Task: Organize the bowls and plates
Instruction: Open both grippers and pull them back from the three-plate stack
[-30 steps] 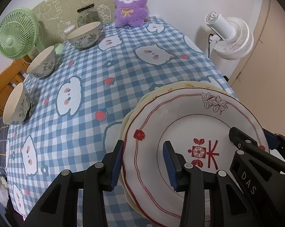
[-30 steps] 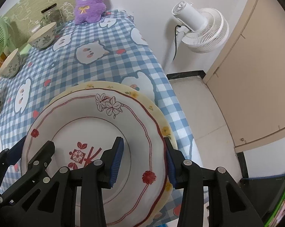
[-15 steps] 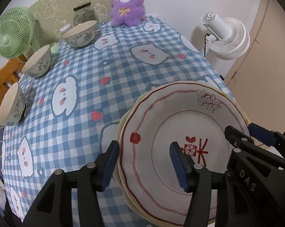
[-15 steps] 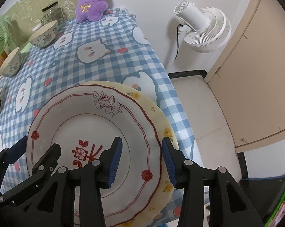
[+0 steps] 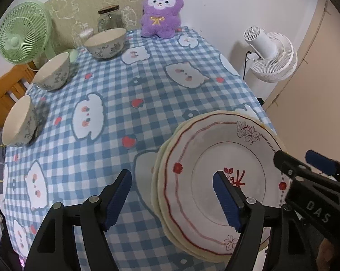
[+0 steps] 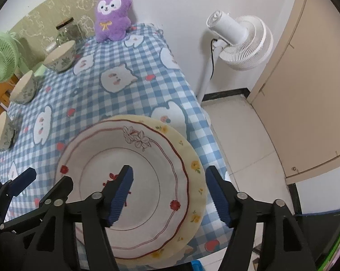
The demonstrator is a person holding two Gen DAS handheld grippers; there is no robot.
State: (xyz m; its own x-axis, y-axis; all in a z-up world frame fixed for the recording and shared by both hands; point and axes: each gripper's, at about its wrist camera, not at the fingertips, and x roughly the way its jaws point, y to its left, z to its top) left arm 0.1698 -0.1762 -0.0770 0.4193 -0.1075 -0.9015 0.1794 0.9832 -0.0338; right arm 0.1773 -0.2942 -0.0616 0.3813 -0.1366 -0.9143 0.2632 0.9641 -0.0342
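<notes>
A white plate with a red rim line and flowers tops a stack; under it lies a cream plate with yellow flowers. The stack rests at the near right corner of the checked tablecloth. My left gripper hovers over the stack's left rim, jaws opening, pads off the plates. My right gripper hovers over the right rim, also opening and touching nothing. Three floral bowls stand along the left side.
A purple plush toy and a glass jar stand at the far edge. A green fan is at far left above a wooden chair. A white fan stands on the tiled floor right of the table.
Both grippers' jaws have spread wide from a narrow straddle of the plate rims. Both have lifted a little. The plate stack stays on the table.
</notes>
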